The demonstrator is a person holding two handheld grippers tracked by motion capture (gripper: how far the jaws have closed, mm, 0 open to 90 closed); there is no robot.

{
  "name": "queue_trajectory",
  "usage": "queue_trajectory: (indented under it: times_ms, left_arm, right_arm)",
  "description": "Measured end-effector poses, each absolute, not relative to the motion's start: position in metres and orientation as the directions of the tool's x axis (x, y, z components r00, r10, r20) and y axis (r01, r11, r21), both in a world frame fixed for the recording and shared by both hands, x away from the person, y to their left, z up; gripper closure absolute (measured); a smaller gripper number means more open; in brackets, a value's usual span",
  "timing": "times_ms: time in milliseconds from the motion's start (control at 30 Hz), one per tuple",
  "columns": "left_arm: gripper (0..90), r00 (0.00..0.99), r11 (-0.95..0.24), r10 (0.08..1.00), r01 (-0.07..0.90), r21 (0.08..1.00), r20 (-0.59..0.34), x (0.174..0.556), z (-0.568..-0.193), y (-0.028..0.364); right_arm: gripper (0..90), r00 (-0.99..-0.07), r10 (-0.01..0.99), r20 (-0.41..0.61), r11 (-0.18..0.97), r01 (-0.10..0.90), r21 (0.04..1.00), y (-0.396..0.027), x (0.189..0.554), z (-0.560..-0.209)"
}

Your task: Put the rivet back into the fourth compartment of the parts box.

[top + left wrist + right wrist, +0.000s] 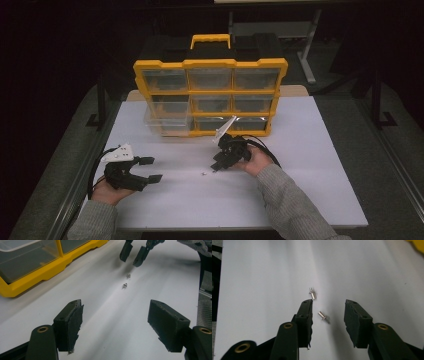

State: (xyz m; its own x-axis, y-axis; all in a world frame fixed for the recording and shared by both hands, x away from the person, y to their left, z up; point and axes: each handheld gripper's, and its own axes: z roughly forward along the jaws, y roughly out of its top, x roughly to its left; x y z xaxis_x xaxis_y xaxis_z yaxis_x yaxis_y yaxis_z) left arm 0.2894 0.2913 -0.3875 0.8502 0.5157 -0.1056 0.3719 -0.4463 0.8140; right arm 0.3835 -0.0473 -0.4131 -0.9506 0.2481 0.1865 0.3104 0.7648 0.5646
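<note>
Left gripper [152,170]: rested near the white table's [310,150] front left corner, black jaws wide apart, nothing between them.
Right gripper [328,315]: hovered low over the table's middle, jaws apart and gripping nothing.
Near screw: small silver metal screw [323,317] lay on the table between the right jaws, untouched.
Far screw: second silver screw [312,293] lay just beyond the tip of one right jaw.
Organiser: yellow plastic drawer cabinet [210,92] stood at the table's far edge, one clear drawer [167,122] pulled out.
</note>
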Motion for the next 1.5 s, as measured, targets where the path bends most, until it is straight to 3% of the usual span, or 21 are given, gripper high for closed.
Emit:
queue_trajectory:
  times_ms: [467,733,1500]
  left_arm:
    - [27.4,0.850,-0.446,0.517,0.372,0.814,-0.105,0.289,-0.387,0.292]
    - [27.3,0.849,-0.447,0.517,0.371,0.814,-0.103,0.290,-0.387,0.292]
    - [27.0,0.849,-0.447,0.520,0.367,0.816,-0.097,0.290,-0.387,0.293]
  right_arm:
    - [68.5,-0.961,0.217,0.174,0.795,0.277,0.539,-0.037,0.379,-0.433]
    - [79.8,-0.974,0.193,0.120,0.818,0.227,0.528,-0.033,0.375,-0.433]
    - [81.4,-0.958,0.213,0.190,0.800,0.282,0.530,-0.042,0.386,-0.425]
